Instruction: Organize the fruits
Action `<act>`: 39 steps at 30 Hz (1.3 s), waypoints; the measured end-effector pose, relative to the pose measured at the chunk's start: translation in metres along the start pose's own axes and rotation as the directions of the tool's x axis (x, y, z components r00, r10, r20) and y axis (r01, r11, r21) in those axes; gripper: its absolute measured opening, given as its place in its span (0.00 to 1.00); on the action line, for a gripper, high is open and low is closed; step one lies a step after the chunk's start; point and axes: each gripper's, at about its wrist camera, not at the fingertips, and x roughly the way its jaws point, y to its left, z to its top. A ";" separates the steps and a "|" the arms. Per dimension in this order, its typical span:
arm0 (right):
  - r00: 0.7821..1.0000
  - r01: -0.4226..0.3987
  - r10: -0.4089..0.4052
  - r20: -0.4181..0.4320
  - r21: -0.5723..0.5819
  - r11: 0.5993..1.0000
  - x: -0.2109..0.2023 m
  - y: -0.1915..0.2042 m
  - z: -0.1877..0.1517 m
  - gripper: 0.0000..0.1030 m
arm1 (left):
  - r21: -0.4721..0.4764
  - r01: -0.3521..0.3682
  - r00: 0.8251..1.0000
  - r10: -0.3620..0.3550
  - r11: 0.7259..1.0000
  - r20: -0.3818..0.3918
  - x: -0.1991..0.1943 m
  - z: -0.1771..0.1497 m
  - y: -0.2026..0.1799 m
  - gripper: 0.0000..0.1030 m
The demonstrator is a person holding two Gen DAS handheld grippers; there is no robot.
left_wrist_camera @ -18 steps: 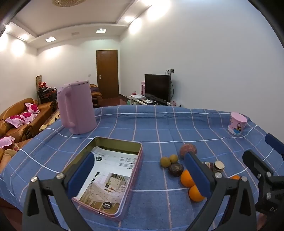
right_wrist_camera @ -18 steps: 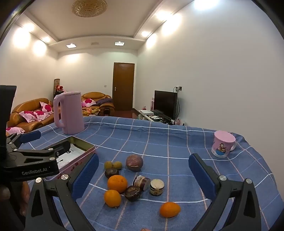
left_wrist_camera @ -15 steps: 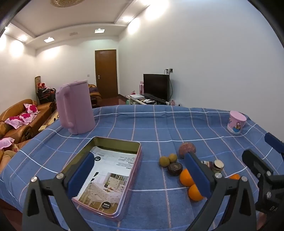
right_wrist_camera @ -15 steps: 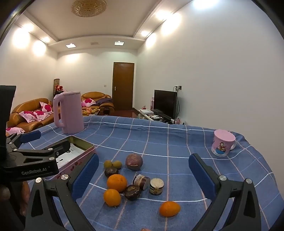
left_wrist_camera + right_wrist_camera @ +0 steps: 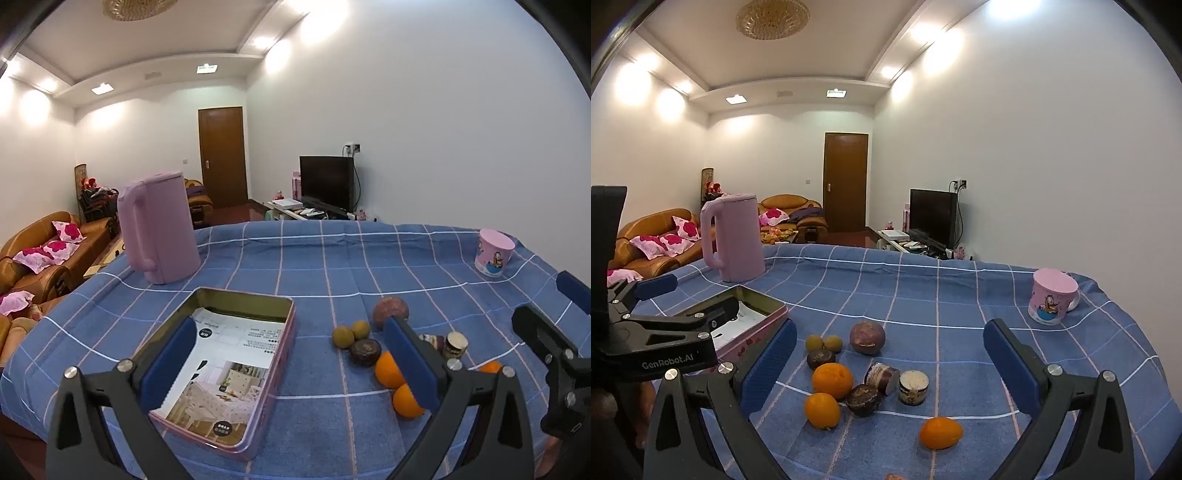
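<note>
Fruit lies loose on the blue checked tablecloth [image 5: 960, 295]: three oranges [image 5: 832, 380], two small yellow-green fruits [image 5: 823, 343], a large purple-brown fruit [image 5: 867, 337] and two dark round ones [image 5: 863, 399]. A shallow pink tin tray [image 5: 236, 365] with a printed sheet inside rests left of them. My left gripper [image 5: 291, 365] hovers open above the tray's near end, nothing between its blue pads. My right gripper [image 5: 890, 369] hangs open above the fruit cluster, also holding nothing.
A pink kettle [image 5: 157, 229] stands at the back left behind the tray. A pink cartoon mug [image 5: 1052, 297] sits at the far right. Two small jars [image 5: 913, 387] lie among the fruit. The table's near edge lies just below the tray.
</note>
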 end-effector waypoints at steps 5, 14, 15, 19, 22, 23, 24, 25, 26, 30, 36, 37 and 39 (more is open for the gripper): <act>1.000 0.001 -0.001 0.002 0.003 1.000 -0.001 0.000 0.001 0.99 | -0.001 -0.002 1.000 0.002 1.000 -0.002 0.000 0.001 0.001 1.00; 1.000 0.002 -0.002 0.001 0.006 1.000 -0.002 0.000 0.001 0.99 | -0.003 -0.006 1.000 0.006 1.000 -0.002 0.000 0.001 0.003 1.00; 1.000 0.001 -0.001 0.001 0.007 1.000 -0.002 -0.001 0.001 0.99 | -0.003 -0.007 1.000 0.007 1.000 -0.002 0.000 0.001 0.003 1.00; 1.000 0.001 -0.001 -0.002 0.009 1.000 -0.002 0.000 0.001 0.99 | -0.002 -0.006 1.000 0.006 1.000 -0.007 0.003 -0.001 0.004 1.00; 1.000 -0.001 0.001 -0.005 0.014 1.000 -0.001 -0.001 -0.001 0.99 | 0.000 -0.008 1.000 0.008 1.000 -0.011 0.004 -0.003 0.006 1.00; 1.000 -0.002 0.002 -0.006 0.016 1.000 -0.001 -0.002 -0.001 0.99 | 0.001 -0.009 1.000 0.009 1.000 -0.013 0.004 -0.003 0.006 1.00; 1.000 -0.002 0.002 -0.006 0.018 1.000 -0.001 -0.003 -0.002 0.99 | 0.001 -0.009 1.000 0.009 1.000 -0.013 0.004 -0.003 0.006 1.00; 1.000 -0.002 0.002 -0.007 0.018 1.000 -0.001 -0.002 -0.002 0.99 | 0.001 -0.009 1.000 0.009 1.000 -0.013 0.004 -0.004 0.006 1.00; 1.000 -0.003 0.003 -0.007 0.019 1.000 -0.001 -0.002 -0.003 0.99 | 0.002 -0.010 1.000 0.010 1.000 -0.013 0.004 -0.004 0.005 1.00; 1.000 -0.004 0.004 -0.006 0.018 1.000 -0.001 -0.003 -0.003 0.99 | 0.002 -0.010 1.000 0.010 1.000 -0.014 0.004 -0.003 0.005 1.00; 1.000 -0.005 0.005 -0.009 0.019 1.000 -0.001 -0.002 -0.004 0.99 | 0.002 -0.010 1.000 0.010 1.000 -0.014 0.004 -0.003 0.005 1.00; 1.000 -0.005 0.005 -0.008 0.019 1.000 -0.001 -0.002 -0.004 0.99 | 0.002 -0.011 1.000 0.011 1.000 -0.013 0.004 -0.003 0.005 1.00; 1.000 -0.004 0.004 -0.009 0.018 1.000 -0.001 -0.002 -0.004 0.99 | 0.002 -0.009 1.000 0.009 1.000 -0.014 0.004 -0.003 0.005 1.00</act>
